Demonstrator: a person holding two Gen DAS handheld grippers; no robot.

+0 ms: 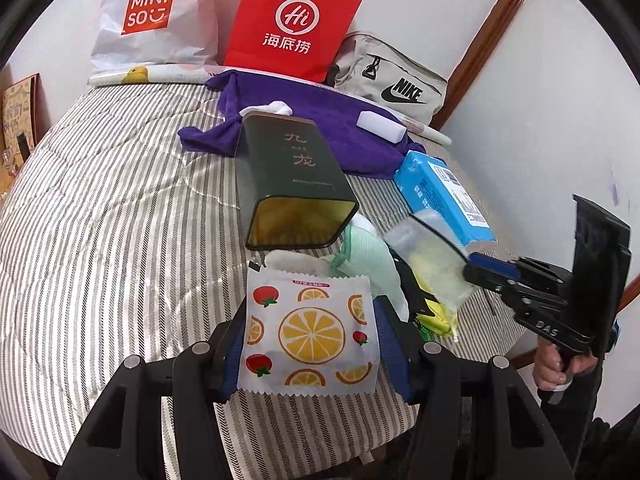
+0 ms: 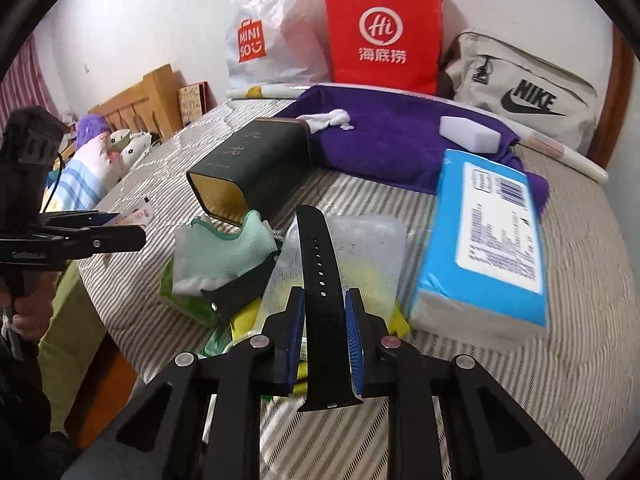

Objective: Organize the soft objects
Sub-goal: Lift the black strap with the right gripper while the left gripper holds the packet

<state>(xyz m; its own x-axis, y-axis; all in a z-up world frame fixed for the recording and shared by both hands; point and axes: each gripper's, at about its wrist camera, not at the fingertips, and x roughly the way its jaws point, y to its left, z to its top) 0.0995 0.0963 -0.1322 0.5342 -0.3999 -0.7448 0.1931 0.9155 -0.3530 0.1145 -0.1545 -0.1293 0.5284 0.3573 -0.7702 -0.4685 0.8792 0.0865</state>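
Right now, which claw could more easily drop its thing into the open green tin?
Probably the left claw. Its fruit-print packet sits right in front of the green tin's open mouth. The right claw, holding the black strap, is off to the side.

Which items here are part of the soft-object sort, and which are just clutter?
In play: fruit-print sachet in left gripper; black strap in right gripper; open tin; green cloth; tissue pack; purple towel; sponge.

Lying about: red bag; Miniso bag; Nike pouch.
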